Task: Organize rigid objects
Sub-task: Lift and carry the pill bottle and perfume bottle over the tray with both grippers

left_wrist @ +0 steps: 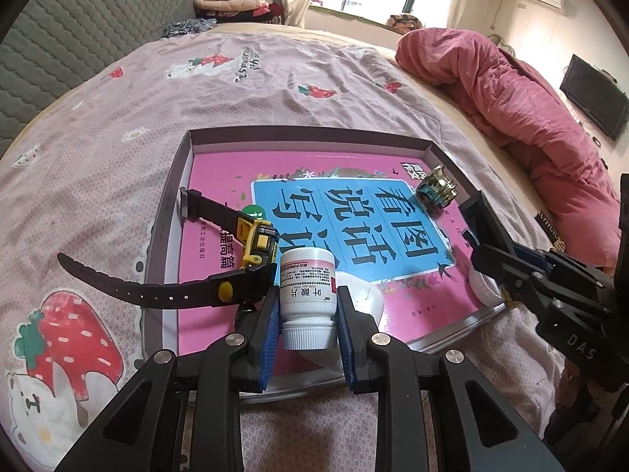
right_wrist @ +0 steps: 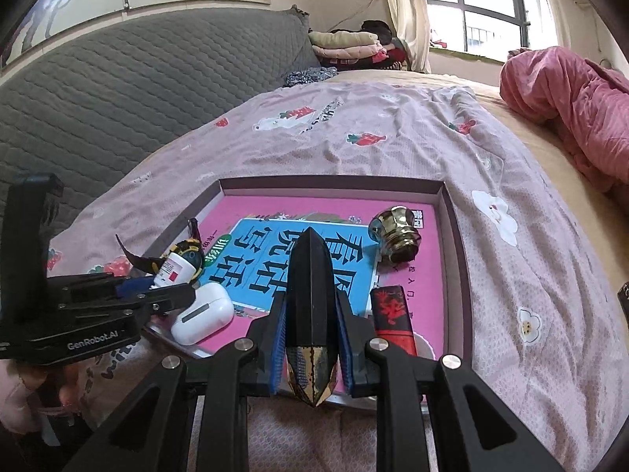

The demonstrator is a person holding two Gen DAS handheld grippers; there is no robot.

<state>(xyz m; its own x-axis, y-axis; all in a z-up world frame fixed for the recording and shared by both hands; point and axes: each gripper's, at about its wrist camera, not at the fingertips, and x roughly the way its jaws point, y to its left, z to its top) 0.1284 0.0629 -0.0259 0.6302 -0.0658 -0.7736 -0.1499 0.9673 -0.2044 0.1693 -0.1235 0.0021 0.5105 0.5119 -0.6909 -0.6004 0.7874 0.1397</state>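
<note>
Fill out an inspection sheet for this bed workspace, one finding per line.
Surface: pink strawberry-print sheet on a bed, shallow box tray with a pink book lining it.
Job's things: white pill bottle, black pointed case, watch, white earbud case, gold-coloured cap, red-and-black lighter.
Clutter: rolled pink quilt, folded clothes.
Grippers: left gripper clamps the pill bottle; right gripper clamps the black pointed case, blue fingers against its sides.
Cables: nothing seen.
Surroundings: grey headboard, window, wall TV.
</note>
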